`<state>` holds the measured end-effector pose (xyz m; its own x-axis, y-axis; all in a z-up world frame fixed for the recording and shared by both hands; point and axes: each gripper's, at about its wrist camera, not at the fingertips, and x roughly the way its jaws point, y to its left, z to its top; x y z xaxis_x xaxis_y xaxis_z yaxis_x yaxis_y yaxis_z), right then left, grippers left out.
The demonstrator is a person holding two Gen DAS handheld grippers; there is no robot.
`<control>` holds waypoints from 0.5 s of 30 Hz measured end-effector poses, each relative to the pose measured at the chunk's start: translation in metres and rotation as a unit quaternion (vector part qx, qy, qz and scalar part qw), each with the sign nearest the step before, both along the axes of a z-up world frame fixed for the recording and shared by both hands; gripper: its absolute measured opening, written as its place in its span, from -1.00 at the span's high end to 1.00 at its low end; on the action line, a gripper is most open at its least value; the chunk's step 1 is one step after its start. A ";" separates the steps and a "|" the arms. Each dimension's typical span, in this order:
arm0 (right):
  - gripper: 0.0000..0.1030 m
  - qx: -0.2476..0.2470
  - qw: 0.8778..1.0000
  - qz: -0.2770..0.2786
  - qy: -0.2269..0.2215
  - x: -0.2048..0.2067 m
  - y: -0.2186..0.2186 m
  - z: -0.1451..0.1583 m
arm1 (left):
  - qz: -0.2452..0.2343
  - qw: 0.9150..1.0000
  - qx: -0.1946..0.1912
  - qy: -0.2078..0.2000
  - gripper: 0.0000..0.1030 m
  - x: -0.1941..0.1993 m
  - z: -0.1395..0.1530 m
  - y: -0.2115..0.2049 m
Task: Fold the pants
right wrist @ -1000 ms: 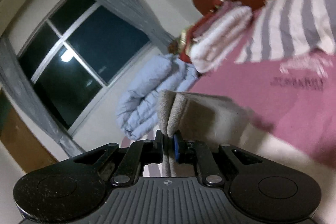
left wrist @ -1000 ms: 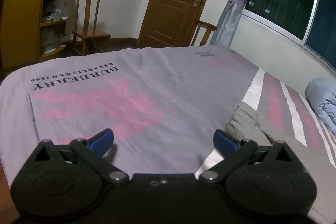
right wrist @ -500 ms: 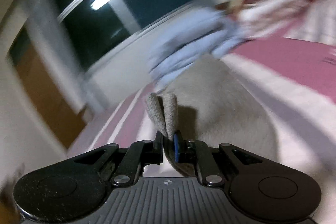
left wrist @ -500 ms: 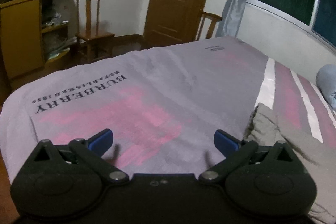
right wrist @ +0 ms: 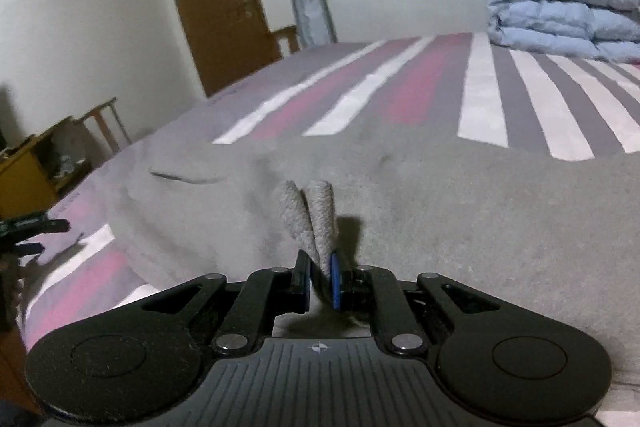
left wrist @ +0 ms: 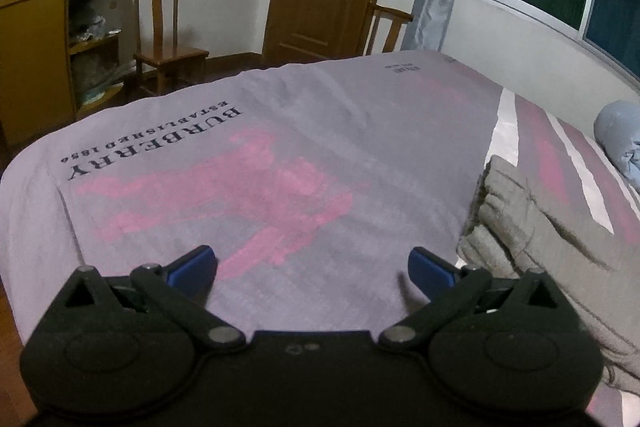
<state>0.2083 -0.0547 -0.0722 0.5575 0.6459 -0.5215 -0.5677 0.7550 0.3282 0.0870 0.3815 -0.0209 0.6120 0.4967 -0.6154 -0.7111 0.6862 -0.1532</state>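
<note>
Right gripper [right wrist: 320,279] has swung down from pointing at the window and duvet to level over the bed [right wrist: 480,95], carrying its pinched cloth with it; the left gripper [left wrist: 312,267] has drifted so the grey pants [left wrist: 520,219] now sit further right of it. Right jaws are pressed together on a doubled fold of the pants [right wrist: 460,211], two rolled layers sticking up between the blue pads [right wrist: 335,281]. Left jaws are spread wide, holding nothing, hovering over the lilac Burberry-print bedsheet [left wrist: 280,155]. Pants lie spread on the bed, between the gripper and the striped part of the sheet, well short of the folded blue duvet [right wrist: 560,11].

Handling judgement: the fabric looks like soft, thick fleece or knit, limp, light, not slippery, not fragile; it will sag and bunch, so one pinch point will drag it unevenly. Best holds look like the ribbed cuff or hem edge [left wrist: 492,187] nearest the left gripper, matched to the right gripper's pinch, lifting both ends together.
</note>
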 end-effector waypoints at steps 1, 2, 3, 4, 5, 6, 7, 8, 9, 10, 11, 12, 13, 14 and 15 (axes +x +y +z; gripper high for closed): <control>0.63 -0.009 1.000 0.005 -0.003 -0.001 0.005 -0.002 | 0.000 1.000 -0.005 -0.004 -0.88 0.002 0.001 -0.001; 0.46 -0.022 1.000 0.015 -0.002 -0.001 0.009 -0.005 | -0.002 1.000 -0.009 -0.008 -0.88 0.004 0.003 -0.002; 0.09 -0.021 0.999 0.027 0.000 0.000 0.011 -0.002 | -0.006 1.000 -0.010 -0.012 -0.88 0.006 0.005 -0.004; -0.08 -0.012 0.999 0.036 -0.007 -0.003 0.009 0.005 | -0.011 1.000 -0.008 -0.015 -0.88 0.008 0.008 -0.007; -0.11 -0.003 0.999 0.048 -0.026 -0.012 0.007 0.012 | -0.017 1.000 -0.007 -0.018 -0.88 0.010 0.011 -0.010; -0.11 0.011 0.998 0.053 -0.040 -0.018 0.002 0.018 | -0.022 1.000 -0.005 -0.020 -0.88 0.011 0.013 -0.011; -0.09 0.032 0.997 0.050 -0.043 -0.021 -0.005 0.022 | -0.025 0.999 -0.002 -0.020 -0.88 0.012 0.014 -0.014; -0.02 0.042 0.998 0.035 -0.041 -0.022 -0.010 0.025 | -0.027 0.999 0.000 -0.020 -0.88 0.014 0.016 -0.016; 0.26 0.039 0.998 0.013 -0.042 -0.020 -0.013 0.026 | -0.028 0.999 -0.002 -0.021 -0.88 0.015 0.017 -0.017; 0.57 0.026 0.999 -0.010 -0.037 -0.013 -0.014 0.024 | -0.030 0.999 -0.005 -0.022 -0.88 0.017 0.017 -0.019; 0.66 0.012 0.999 -0.034 -0.027 -0.006 -0.013 0.021 | -0.033 0.999 -0.007 -0.021 -0.88 0.019 0.017 -0.022; 0.69 -0.001 0.999 -0.051 -0.017 0.000 -0.010 0.016 | -0.035 0.999 -0.009 -0.019 -0.88 0.022 0.016 -0.025; 0.69 -0.005 0.999 -0.047 -0.002 0.006 -0.006 0.010 | -0.040 0.999 -0.012 -0.016 -0.88 0.025 0.016 -0.029; 0.70 -0.020 0.999 -0.024 0.031 0.011 0.005 0.000 | -0.047 0.999 -0.016 -0.013 -0.88 0.028 0.016 -0.032; 0.72 -0.035 0.999 -0.004 0.038 0.009 0.014 -0.006 | -0.059 0.998 -0.019 -0.011 -0.88 0.031 0.016 -0.038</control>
